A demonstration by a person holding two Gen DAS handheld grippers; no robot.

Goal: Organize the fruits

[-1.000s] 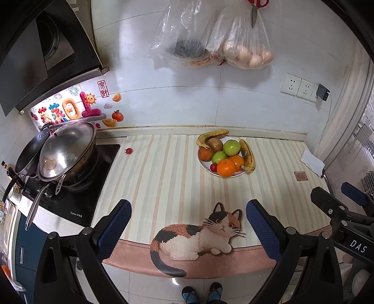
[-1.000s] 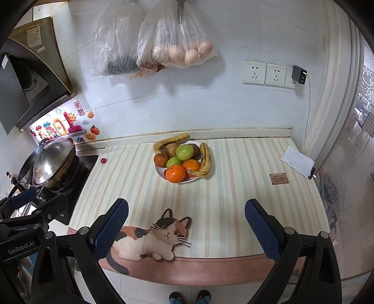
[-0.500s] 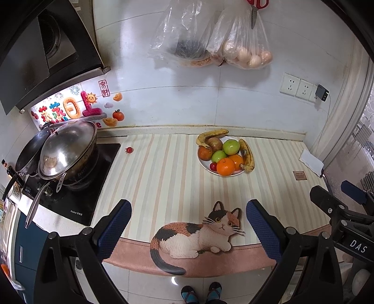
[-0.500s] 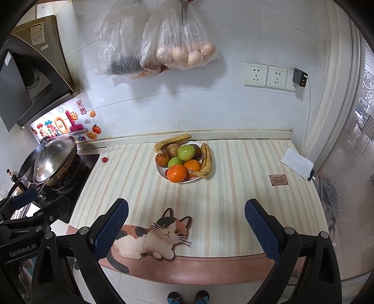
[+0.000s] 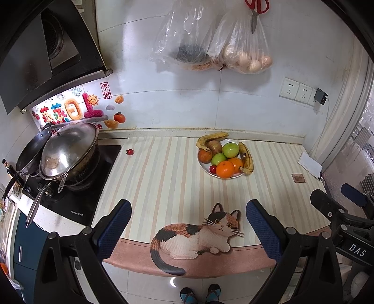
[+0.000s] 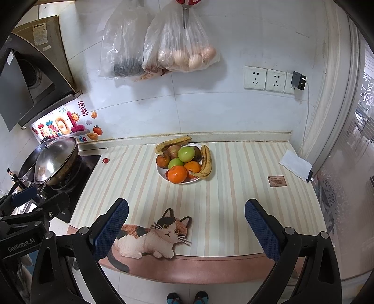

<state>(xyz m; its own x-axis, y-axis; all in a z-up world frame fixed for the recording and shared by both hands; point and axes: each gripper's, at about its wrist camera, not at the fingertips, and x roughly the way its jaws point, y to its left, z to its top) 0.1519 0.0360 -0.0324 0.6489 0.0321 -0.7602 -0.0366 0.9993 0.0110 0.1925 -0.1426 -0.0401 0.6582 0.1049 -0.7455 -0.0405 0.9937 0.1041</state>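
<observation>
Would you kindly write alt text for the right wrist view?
A white plate of oranges, green apples and bananas sits on a striped counter mat with a cat picture, beyond the open, empty right gripper. A lidded pan stands at left.

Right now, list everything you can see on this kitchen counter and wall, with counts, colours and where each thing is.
plate: one, white, mid counter, holding fruit
bananas: two, yellow-brown, plate's back and right edges
oranges: two, orange, plate front
green apples: two, plate centre
small red fruit: one, loose beside the stove
mat: one, striped with cat picture, covering counter
wok: one, steel-lidded, on stove at left
plastic bags: two, clear, hanging on wall
scissors: one, red-handled, hanging
sockets: white, wall right
left hand-held gripper: open, empty
right hand-held gripper: open, empty
</observation>
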